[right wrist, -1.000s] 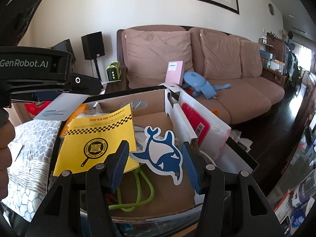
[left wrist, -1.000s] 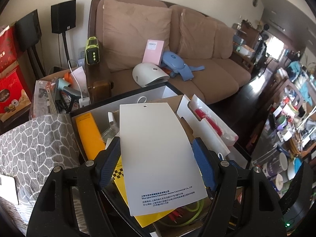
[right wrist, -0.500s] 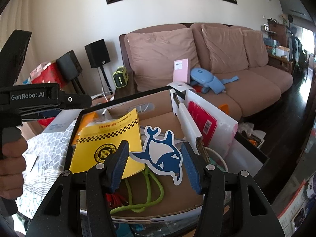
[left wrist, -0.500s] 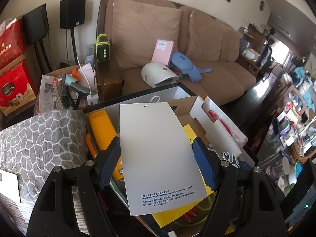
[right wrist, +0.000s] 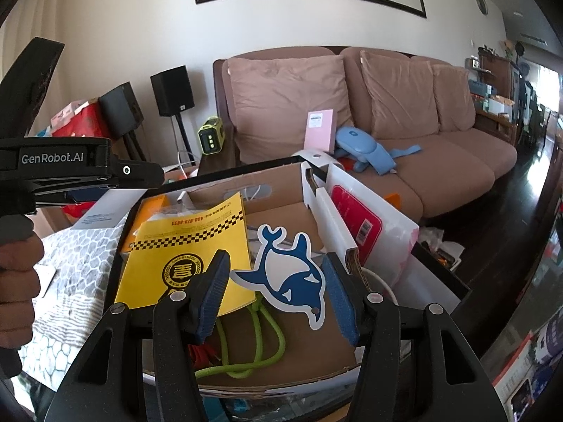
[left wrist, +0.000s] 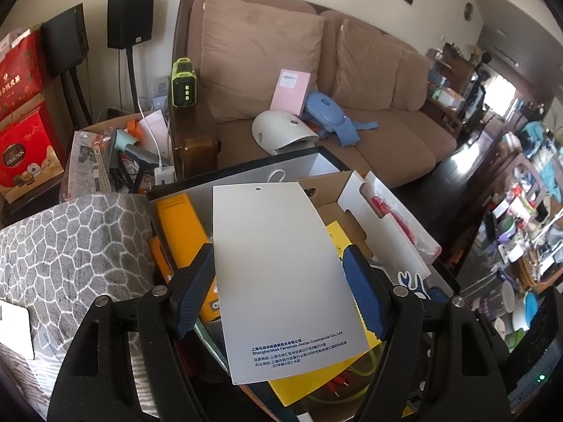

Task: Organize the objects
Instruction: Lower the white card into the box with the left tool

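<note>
1. The step in hand looks like sorting flat paper items out of the cardboard box (right wrist: 281, 190): each gripper carries one piece above the box, and neither is set down yet.
2. The left gripper (left wrist: 279, 288) pinches a white card (left wrist: 278, 274) by its two long edges; the card juts toward 12 o'clock over the box, its printed end nearest the camera.
3. The right gripper (right wrist: 274, 295) holds a whale sticker (right wrist: 288, 274) between its blue pads, tail toward 12 o'clock, above the brown floor of the box.
4. A yellow booklet (right wrist: 190, 246) lies at 9 o'clock of the sticker, a green cord (right wrist: 260, 337) at 6 o'clock below it.
5. Next, I judge, each piece needs a spot chosen, then a gentle lowering so the thin sheets do not bend.
6. Both grippers tilt downward over the box; in the right view the person's hand (right wrist: 17, 288) grips the left tool's handle at 9 o'clock.
</note>
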{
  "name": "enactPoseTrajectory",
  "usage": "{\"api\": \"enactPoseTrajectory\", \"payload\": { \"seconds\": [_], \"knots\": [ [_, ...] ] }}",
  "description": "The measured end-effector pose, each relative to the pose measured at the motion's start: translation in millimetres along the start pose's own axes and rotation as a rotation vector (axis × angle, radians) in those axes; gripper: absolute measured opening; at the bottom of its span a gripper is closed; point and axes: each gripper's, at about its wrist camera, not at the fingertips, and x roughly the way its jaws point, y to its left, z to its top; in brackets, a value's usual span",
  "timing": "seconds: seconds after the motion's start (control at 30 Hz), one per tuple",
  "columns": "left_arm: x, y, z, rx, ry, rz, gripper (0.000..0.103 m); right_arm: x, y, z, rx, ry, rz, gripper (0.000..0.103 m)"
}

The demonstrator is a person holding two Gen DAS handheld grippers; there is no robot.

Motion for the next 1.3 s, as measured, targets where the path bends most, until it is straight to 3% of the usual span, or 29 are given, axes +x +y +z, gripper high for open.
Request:
{"api": "enactPoseTrajectory", "payload": {
  "seconds": [0.23, 0.5, 1.0, 1.3],
  "knots": [
    [2.7, -8.5, -1.2, 0.010, 0.007, -0.011, 0.070, 0.8, -0.7, 1.2, 0.005, 0.002, 0.025, 0.056],
    [6.8, -9.4, -3.8, 0.009, 0.020, -0.010, 0.070, -4.3, 0.2, 2.7, 0.024, -0.024, 0.038, 0.068],
    [8.9, -13.3, -7.0, 0.007, 0.035, -0.023, 0.071, -14.9, -0.5, 4.1, 0.049, -0.064, 0.050, 0.078],
    [13.2, -17.4, -7.6, -0.028, 0.057, -0.069, 0.071, -12.0, -17.3, 3.8, 0.117, -0.043, -0.043, 0.080]
  ]
}}
